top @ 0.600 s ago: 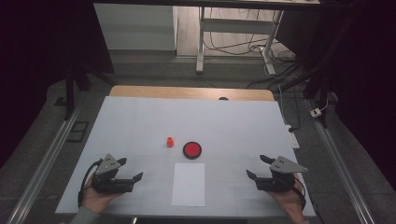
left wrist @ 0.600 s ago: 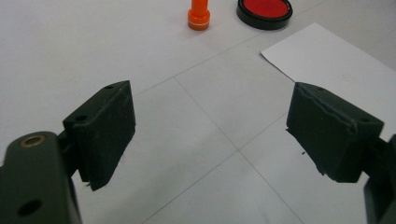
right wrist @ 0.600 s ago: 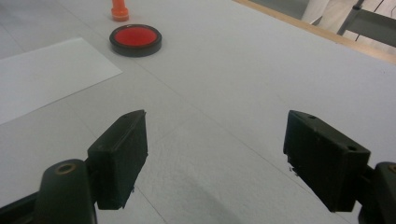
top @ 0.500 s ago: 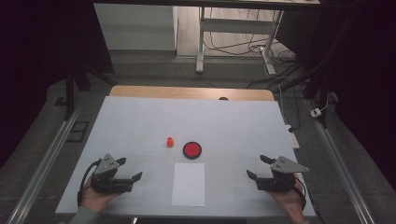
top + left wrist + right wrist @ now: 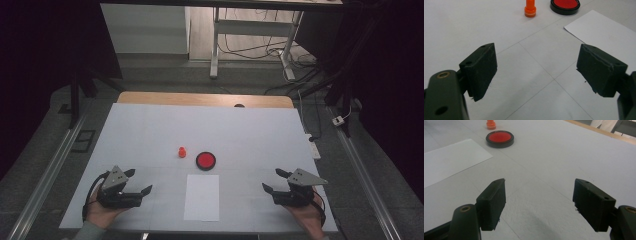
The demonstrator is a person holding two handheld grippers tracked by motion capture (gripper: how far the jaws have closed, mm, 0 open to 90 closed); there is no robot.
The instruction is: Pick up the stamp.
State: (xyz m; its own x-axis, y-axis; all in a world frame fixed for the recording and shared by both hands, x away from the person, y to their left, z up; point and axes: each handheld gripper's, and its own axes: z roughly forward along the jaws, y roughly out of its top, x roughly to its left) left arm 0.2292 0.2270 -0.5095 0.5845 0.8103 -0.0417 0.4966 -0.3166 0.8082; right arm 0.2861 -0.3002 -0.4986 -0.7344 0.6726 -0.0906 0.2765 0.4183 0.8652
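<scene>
A small orange stamp (image 5: 182,152) stands upright near the middle of the white table (image 5: 150,130). Right beside it lies a round red ink pad in a black case (image 5: 205,160). A white sheet of paper (image 5: 202,196) lies in front of them. My left gripper (image 5: 138,182) rests open at the front left, nothing between its jaws; its view shows the stamp (image 5: 530,8), the pad (image 5: 565,5) and the paper (image 5: 606,32) ahead. My right gripper (image 5: 273,181) rests open at the front right, facing the pad (image 5: 500,138), stamp (image 5: 490,124) and paper (image 5: 451,157).
A wooden strip (image 5: 205,99) runs along the table's far edge with a small dark knob (image 5: 239,105) on it. Metal rails (image 5: 55,167) flank the table on both sides. A power strip (image 5: 313,145) lies by the right edge. Desk legs and cables stand beyond.
</scene>
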